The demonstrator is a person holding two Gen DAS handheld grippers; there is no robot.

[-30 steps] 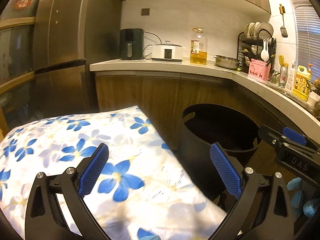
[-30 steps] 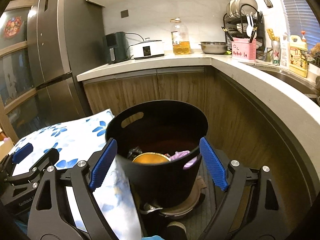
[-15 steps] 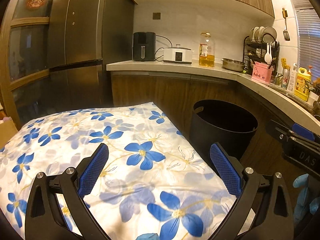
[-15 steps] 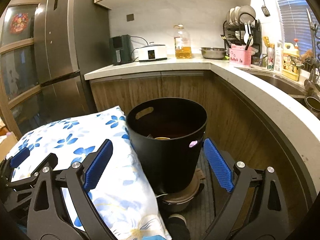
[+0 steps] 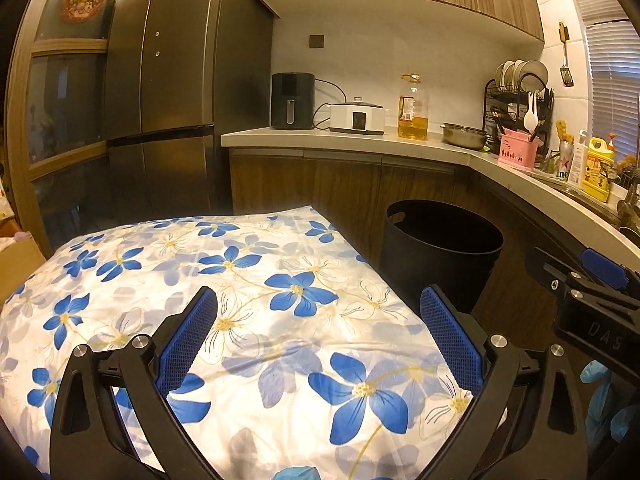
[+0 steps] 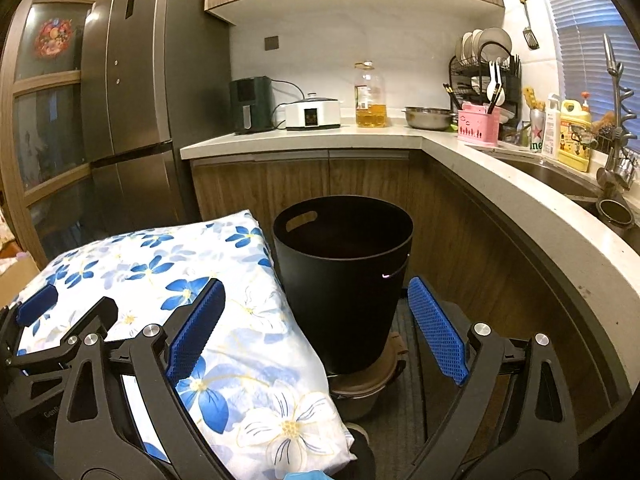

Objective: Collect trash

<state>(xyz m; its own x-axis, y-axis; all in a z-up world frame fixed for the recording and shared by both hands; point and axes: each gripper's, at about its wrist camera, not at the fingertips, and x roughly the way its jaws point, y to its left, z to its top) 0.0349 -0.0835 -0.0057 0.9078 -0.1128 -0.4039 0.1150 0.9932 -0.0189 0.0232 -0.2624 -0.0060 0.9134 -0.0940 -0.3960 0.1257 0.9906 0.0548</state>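
Note:
A black trash bin (image 6: 344, 280) with a handle slot stands on the floor in front of the wooden cabinets; its inside is dark and its contents are hidden. The left wrist view has the same bin (image 5: 440, 256) at the right. My right gripper (image 6: 316, 320) is open and empty, level with the bin's lower wall and short of it. My left gripper (image 5: 318, 334) is open and empty above a flower-print cushion (image 5: 224, 300). The right gripper's tip (image 5: 600, 276) shows at the right edge of the left wrist view.
The cushion (image 6: 168, 280) lies against the bin's left side. A curved countertop (image 6: 520, 196) runs along the right with a sink, bottles, a pink caddy (image 6: 478, 128) and a dish rack. A fridge (image 6: 140, 100) stands at the left. A brown lid-like object (image 6: 360, 384) lies under the bin.
Both grippers have pulled back from the bin, which now looks smaller and farther off. The trash seen inside it earlier is out of sight. More of the cushion shows.

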